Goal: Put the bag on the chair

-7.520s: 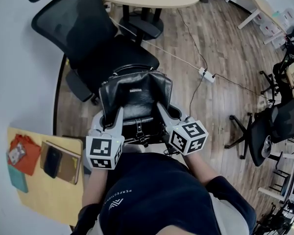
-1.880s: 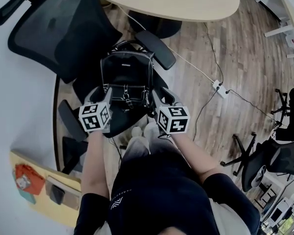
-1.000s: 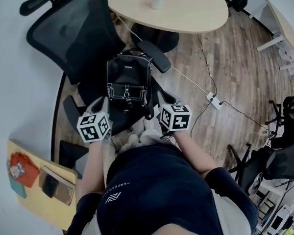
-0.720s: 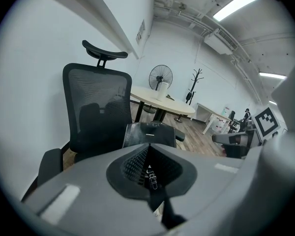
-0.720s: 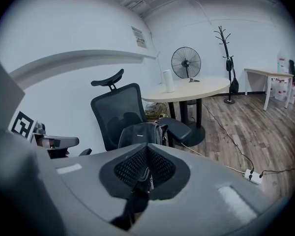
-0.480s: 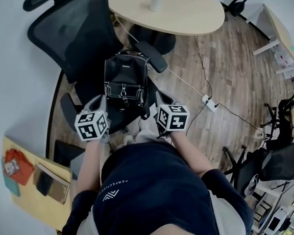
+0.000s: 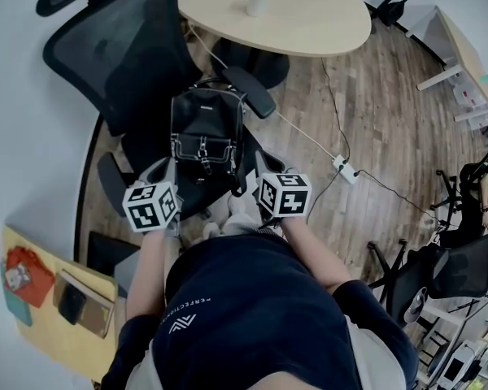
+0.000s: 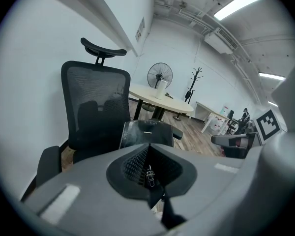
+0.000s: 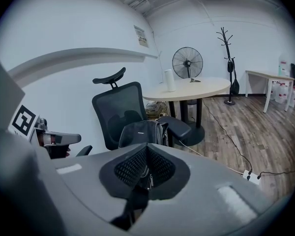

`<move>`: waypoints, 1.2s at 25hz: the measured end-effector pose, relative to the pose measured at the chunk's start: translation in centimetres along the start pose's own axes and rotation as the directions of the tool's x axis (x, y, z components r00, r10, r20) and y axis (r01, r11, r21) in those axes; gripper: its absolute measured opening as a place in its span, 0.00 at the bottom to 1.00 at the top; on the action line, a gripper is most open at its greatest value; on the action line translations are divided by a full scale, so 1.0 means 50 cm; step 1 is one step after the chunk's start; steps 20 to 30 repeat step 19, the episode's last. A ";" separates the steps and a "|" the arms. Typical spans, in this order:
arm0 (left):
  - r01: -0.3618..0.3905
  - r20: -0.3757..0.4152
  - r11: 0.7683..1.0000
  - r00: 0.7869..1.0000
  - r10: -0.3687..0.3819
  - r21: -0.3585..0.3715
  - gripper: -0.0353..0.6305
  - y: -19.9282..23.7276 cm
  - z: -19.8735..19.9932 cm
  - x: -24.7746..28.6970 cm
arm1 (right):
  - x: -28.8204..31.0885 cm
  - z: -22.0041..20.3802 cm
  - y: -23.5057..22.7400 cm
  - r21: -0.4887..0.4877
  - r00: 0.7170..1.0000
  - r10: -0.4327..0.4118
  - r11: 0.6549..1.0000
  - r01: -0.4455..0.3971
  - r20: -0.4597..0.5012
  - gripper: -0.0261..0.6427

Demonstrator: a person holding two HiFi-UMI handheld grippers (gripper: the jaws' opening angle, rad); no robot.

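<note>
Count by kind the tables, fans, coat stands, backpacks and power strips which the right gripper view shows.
Tables: 2 (round table, desk)
Pedestal fan: 1
Coat stand: 1
Backpack: 1
Power strip: 1
Total: 6

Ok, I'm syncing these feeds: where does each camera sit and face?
Head view: on the person's head, facing steeply down at bag on chair; shows torso, arms, left gripper, right gripper.
Left gripper view: on that gripper, facing bag and chair past its shut jaws.
Right gripper view: on that gripper, same facing, jaws shut.
Shared: all show bag, chair, table.
</note>
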State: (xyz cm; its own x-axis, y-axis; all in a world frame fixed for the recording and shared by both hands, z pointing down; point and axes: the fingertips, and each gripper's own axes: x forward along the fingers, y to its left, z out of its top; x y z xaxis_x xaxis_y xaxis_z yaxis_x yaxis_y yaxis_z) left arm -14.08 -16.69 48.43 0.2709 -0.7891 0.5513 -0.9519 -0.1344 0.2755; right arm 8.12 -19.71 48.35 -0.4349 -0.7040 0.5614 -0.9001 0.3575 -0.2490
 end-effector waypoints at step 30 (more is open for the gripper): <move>-0.010 -0.053 1.000 0.999 0.009 -0.018 0.08 0.006 -0.026 0.020 | 0.016 -0.002 -0.008 0.002 1.000 0.001 1.000 -0.001 -0.022 0.04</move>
